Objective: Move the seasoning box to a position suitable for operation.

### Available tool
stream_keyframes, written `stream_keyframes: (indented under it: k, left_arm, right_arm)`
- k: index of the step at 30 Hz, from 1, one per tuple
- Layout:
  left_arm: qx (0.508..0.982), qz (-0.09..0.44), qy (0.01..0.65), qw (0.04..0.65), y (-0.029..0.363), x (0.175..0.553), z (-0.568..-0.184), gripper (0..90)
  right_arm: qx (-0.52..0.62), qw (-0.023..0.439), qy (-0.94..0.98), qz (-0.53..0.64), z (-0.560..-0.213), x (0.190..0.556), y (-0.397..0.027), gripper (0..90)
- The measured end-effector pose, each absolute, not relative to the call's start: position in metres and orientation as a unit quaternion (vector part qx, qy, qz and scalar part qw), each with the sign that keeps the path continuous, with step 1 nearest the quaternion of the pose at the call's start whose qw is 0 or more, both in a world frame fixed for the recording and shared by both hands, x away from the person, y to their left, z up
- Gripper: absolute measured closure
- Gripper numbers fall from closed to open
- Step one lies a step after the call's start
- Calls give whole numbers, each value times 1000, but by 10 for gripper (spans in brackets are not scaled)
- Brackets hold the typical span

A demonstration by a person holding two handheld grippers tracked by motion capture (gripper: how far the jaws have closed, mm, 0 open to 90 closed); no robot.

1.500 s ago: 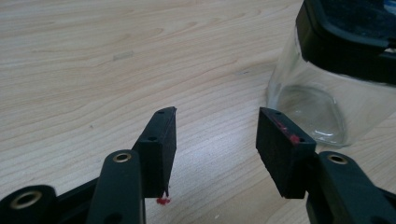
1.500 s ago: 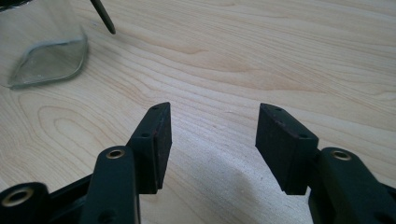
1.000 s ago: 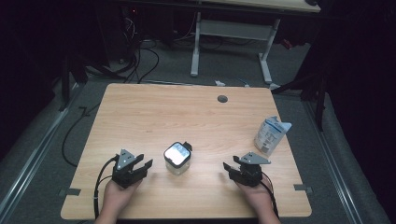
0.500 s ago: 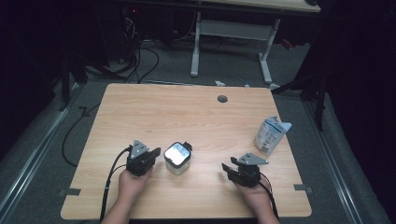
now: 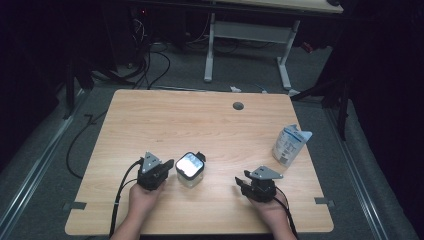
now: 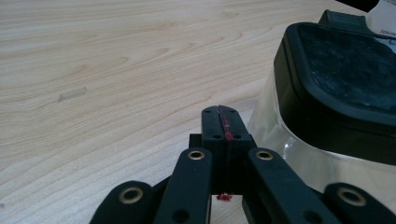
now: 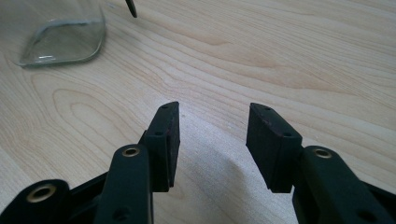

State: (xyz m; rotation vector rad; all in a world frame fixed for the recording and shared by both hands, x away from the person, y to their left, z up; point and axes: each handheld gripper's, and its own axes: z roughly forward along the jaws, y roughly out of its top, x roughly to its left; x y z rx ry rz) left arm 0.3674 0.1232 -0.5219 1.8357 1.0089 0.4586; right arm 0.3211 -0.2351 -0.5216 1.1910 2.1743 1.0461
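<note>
Dark floor with cables surrounds the wooden table (image 5: 200,120), and near its front edge stands a clear jar (image 5: 190,170) with a black lid; in the left gripper view the jar (image 6: 327,116) shows at the right, very close. Just beside the jar, on its left, is the left gripper (image 5: 167,166), and its jaws are pressed together with nothing between them; I cannot tell if the tip touches the glass. Well apart on the other side is the right gripper (image 5: 239,181), its jaws spread over bare wood after closing a little just now, nothing between them. Farther away, near the right edge of the table, stands a small white and blue pouch (image 5: 290,145).
</note>
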Motion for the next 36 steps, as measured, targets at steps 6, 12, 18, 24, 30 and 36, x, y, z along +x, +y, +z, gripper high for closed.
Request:
stream_keyframes:
  k: [6, 12, 18, 24, 30, 36]
  left_arm:
    - [754, 186, 411, 478, 120, 368, -523, 900]
    - [757, 183, 406, 478, 119, 367, -523, 900]
    - [759, 183, 402, 478, 117, 366, -524, 900]
    - [761, 182, 399, 478, 115, 363, -524, 900]
    - [768, 187, 389, 473, 114, 356, -522, 900]
    - [771, 188, 379, 476, 112, 346, -519, 900]
  right_arm:
    - [435, 224, 786, 377, -522, 321, -237, 562]
    - [439, 229, 781, 381, -521, 321, -240, 566]
    - [444, 228, 777, 384, -522, 322, -241, 570]
    - [446, 229, 775, 384, -522, 322, -242, 566]
    - [448, 226, 775, 386, -522, 323, -242, 532]
    - [451, 228, 771, 387, -522, 323, -244, 525]
